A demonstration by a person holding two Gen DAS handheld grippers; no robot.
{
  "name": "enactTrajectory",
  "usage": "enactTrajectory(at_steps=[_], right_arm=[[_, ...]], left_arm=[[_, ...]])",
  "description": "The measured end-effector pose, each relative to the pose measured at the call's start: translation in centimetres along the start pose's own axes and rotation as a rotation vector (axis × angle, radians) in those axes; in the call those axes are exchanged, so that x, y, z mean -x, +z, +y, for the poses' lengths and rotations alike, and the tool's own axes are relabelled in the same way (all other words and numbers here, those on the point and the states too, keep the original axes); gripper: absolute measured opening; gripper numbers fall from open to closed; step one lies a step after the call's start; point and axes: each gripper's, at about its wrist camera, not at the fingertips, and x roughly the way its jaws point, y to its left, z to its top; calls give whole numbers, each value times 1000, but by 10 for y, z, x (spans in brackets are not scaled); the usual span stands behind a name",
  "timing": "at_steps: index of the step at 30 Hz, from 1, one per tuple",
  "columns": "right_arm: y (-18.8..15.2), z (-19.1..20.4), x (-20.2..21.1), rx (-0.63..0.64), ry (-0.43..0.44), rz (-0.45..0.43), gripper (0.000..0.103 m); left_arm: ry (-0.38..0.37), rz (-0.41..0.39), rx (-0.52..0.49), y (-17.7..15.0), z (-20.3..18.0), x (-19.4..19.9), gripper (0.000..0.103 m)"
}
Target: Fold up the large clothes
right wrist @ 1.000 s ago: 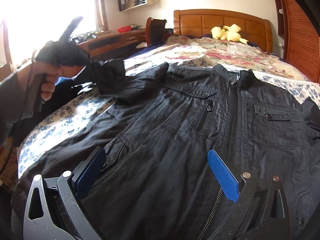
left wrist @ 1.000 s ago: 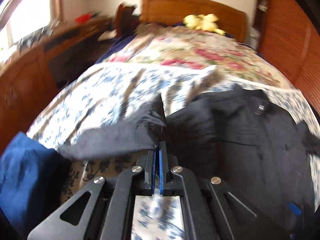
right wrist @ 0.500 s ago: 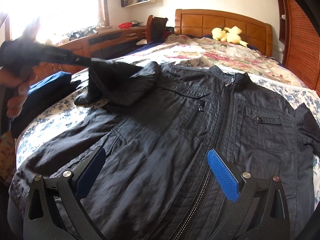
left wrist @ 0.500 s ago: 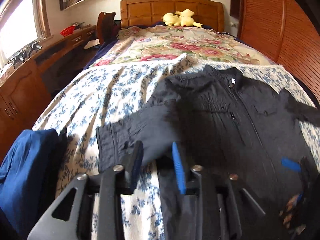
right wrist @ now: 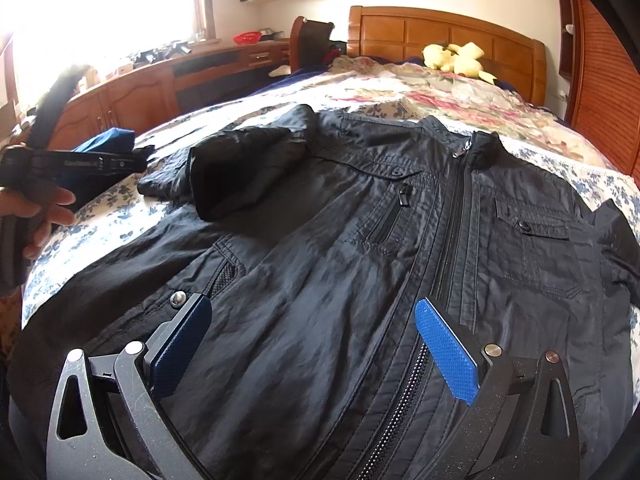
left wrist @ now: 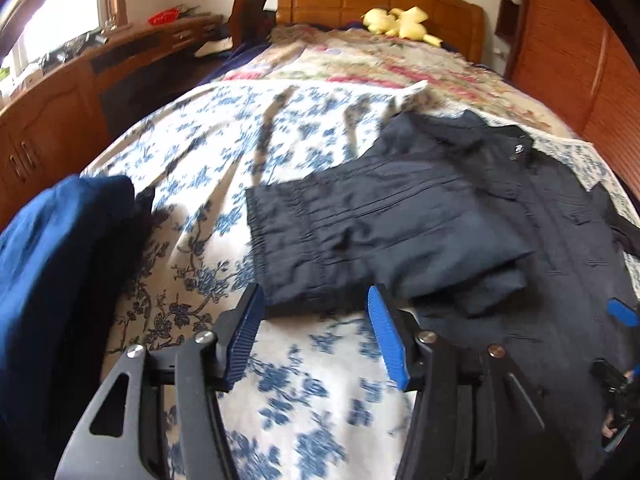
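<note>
A black zip jacket (right wrist: 360,240) lies front up on the bed. Its left sleeve (left wrist: 360,232) is folded across the chest, the cuff (right wrist: 224,176) lying loose. My left gripper (left wrist: 316,304) is open and empty, its fingers just short of the sleeve cuff. It shows from the side in the right wrist view (right wrist: 80,164), held in a hand. My right gripper (right wrist: 312,320) is open and empty, low over the jacket's lower front, its blue pads (right wrist: 444,344) either side of the fabric beside the zip.
The bed has a blue-flowered white sheet (left wrist: 224,152) and a flowered quilt (right wrist: 460,100) farther back. A folded blue garment (left wrist: 52,248) lies at the bed's left edge. A wooden desk (right wrist: 160,80) runs along the left, a headboard and yellow plush toy (right wrist: 460,58) behind.
My left gripper carried the sleeve across the jacket, opened and let it go, then drew back. The sleeve now lies folded on the chest. My right gripper stayed open over the hem.
</note>
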Motion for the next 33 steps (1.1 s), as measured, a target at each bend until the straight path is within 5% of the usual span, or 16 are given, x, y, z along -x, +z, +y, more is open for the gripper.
enactTrajectory(at_steps=[16,20,22,28,33], right_arm=[[-1,0,-4,-2,9,14,103],[-1,0,-2,-7,12,6,103],[-1,-3,3,-19,31,1,103],[-6,-21,32,-56,35,-21,103],[-14,-42,62,-58,-5,-53,103]], left_arm=[[-25,114,132,4,22,-54,53],[-65,161,77,14,13,-54,21],[-33,131,57,24,5,-39,10],[-12,-29,-50,48,-46,33,9],[-67,-150,-140,57,-108,90,9]])
